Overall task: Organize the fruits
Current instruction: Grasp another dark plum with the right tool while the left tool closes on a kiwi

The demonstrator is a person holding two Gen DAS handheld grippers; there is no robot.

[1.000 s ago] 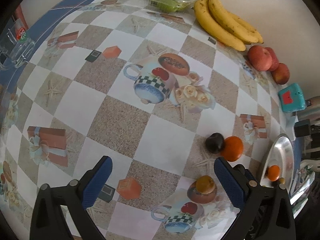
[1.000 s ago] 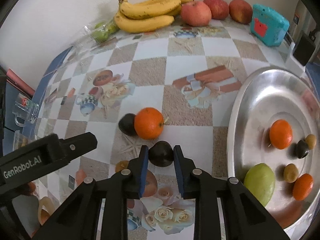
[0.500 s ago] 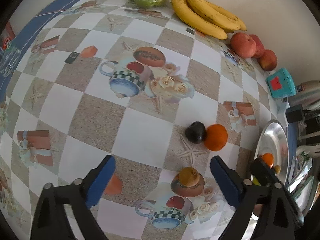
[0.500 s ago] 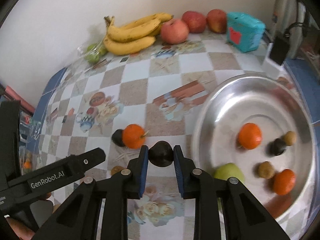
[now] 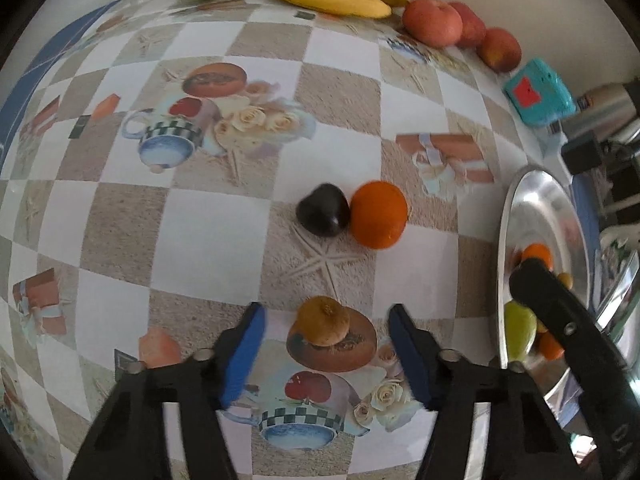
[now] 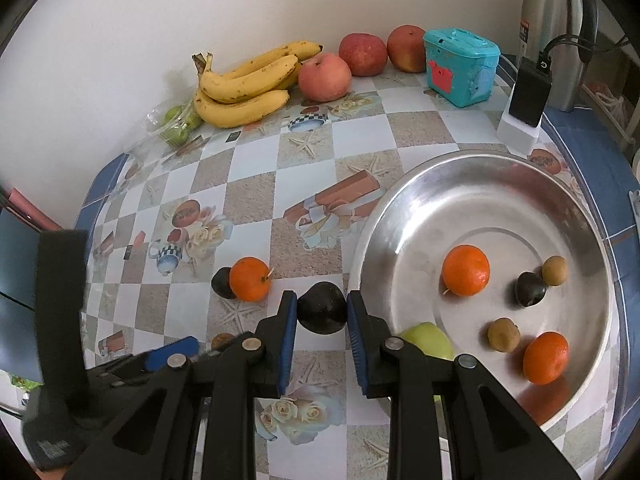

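Brown and small, the kiwi lay on the surface between the pads of the left tongs, whose jaws were closing with gaps on both sides, so nothing was gripped yet. It looked light and firm-skinned but likely bruisable, round enough to roll, so a gentle pinch across its widest middle seemed best. Just beyond it a dark plum touched an orange, both loose on the surface. Further right, the right tongs were clamped on a second plum, held at its sides, lifted near the rim of the steel tray. That plum looked smooth and possibly slippery, soft under hard pressure. In the tray already sat two oranges, a plum, two kiwis and a green fruit.
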